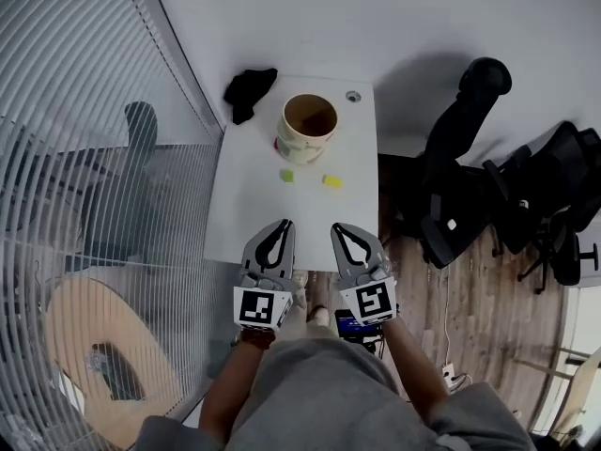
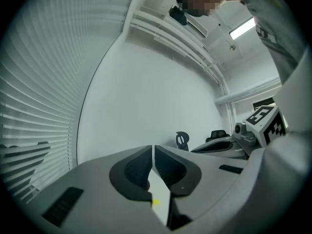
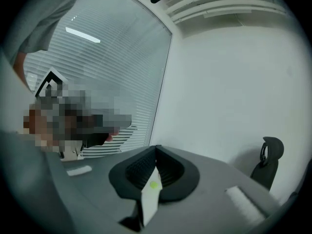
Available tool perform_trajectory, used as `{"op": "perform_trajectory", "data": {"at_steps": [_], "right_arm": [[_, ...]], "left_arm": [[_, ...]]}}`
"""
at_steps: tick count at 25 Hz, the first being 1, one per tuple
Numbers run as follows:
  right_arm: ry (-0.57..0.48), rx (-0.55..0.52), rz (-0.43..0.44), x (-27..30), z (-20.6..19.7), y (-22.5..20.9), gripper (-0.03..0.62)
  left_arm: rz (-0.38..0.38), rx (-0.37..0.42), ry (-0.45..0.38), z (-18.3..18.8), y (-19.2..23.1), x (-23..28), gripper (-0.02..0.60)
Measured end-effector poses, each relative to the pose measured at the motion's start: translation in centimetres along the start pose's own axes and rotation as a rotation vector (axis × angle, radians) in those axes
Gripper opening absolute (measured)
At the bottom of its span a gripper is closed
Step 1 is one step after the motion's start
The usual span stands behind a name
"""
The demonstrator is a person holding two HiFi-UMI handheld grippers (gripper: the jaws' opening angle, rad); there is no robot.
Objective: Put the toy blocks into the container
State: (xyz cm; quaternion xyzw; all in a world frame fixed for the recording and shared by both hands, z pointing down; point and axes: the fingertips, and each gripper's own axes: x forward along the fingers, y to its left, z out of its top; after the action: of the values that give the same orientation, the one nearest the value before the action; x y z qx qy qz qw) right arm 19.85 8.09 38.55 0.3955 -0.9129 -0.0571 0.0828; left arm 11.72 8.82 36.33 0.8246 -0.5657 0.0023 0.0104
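Note:
A white table [image 1: 244,209] carries a cream container [image 1: 308,125] with a brown inside, near its far end. In front of it lie a green block [image 1: 286,175] and a yellow block [image 1: 332,181]. My left gripper [image 1: 282,225] and right gripper [image 1: 338,228] hover side by side over the table's near edge, both shut and empty, short of the blocks. In the left gripper view the jaws [image 2: 154,148] meet, with a bit of the yellow block [image 2: 155,202] showing through the gap below. In the right gripper view the shut jaws [image 3: 156,148] frame the green block [image 3: 154,185].
A black cloth [image 1: 249,90] lies at the table's far left corner and a small round fitting [image 1: 353,96] at its far right. Black office chairs [image 1: 465,167] stand on the wooden floor to the right. A blind-covered glass wall [image 1: 84,158] runs along the left.

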Motion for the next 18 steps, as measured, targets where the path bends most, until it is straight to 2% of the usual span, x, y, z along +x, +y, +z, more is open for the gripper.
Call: {"op": "perform_trajectory", "data": {"at_steps": [4,10,18], "right_arm": [[0.018,-0.017,-0.028,3.4,0.4,-2.1,0.012],[0.045,-0.050,-0.073,9.3,0.4,-4.4,0.012],[0.100,-0.047,-0.083,14.0,-3.6,-3.5,0.012]], "left_arm": [[-0.022,-0.051,-0.025,-0.8,2.7,3.7,0.025],[-0.074,-0.037,-0.049,-1.0,7.7,8.8,0.024],[-0.094,-0.055,-0.037,-4.3,12.2,11.1,0.025]]}}
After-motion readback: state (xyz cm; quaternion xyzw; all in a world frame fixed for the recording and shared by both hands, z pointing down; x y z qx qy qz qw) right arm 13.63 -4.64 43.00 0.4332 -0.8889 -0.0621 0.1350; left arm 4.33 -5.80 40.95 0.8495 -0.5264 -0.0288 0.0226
